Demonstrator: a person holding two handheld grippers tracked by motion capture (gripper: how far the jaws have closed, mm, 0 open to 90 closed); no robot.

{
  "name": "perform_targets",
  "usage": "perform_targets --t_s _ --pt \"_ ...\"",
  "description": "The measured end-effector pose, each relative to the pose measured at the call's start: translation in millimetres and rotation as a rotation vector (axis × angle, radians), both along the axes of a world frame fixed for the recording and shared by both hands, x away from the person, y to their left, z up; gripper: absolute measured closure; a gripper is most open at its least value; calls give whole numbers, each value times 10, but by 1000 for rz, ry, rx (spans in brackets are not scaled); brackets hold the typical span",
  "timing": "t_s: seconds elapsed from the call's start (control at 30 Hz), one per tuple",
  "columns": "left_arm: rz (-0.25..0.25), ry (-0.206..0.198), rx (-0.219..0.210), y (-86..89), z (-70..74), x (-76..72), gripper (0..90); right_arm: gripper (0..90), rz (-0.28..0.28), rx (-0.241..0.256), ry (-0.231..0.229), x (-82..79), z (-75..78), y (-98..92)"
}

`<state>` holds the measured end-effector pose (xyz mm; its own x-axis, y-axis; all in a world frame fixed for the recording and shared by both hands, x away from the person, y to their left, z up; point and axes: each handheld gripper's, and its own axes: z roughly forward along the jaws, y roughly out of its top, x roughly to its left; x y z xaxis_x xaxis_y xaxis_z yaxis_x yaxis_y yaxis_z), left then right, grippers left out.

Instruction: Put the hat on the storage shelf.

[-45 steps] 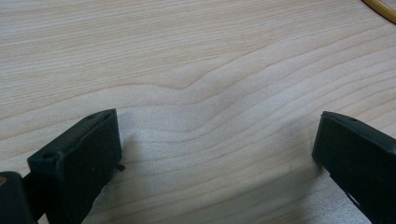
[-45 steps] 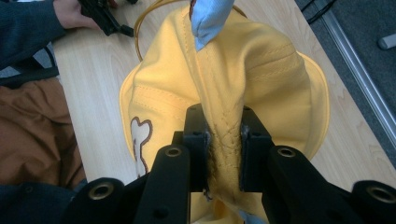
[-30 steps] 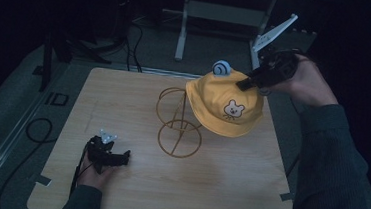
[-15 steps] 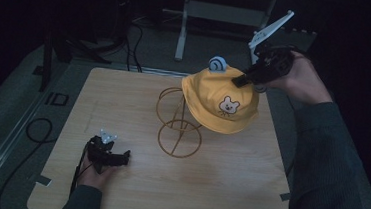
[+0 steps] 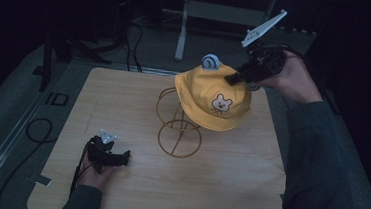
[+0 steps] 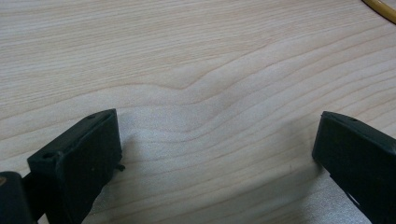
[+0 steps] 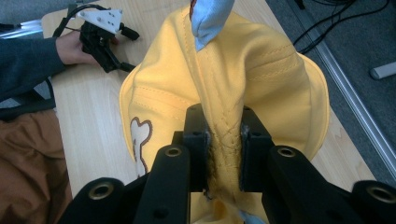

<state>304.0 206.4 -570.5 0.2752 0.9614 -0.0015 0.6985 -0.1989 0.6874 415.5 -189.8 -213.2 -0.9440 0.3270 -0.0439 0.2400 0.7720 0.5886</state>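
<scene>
A yellow child's hat with a bear face and a blue snail ornament hangs above a gold wire stand on the wooden table. My right gripper is shut on a fold of the hat's crown, holding it up over the stand's top. My left gripper rests on the table near the front left, jaws wide open with bare wood between them.
The stand's ring base lies at the table's middle, and its edge shows at the top right of the left gripper view. Cables trail off the table's left side. A metal frame leg stands behind the table.
My right gripper has lifted the hat up and slightly away from the stand. The left gripper has stayed still.
</scene>
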Motion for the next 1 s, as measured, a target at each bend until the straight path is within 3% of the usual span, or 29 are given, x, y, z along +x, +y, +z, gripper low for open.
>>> perform_targets --t_s 0.73,1.0 --pt "-1 2 1 1 1 0 12 770 20 9 3 67 -79 266" --pt "-1 2 1 1 1 0 12 769 30 2 1 96 -112 445"
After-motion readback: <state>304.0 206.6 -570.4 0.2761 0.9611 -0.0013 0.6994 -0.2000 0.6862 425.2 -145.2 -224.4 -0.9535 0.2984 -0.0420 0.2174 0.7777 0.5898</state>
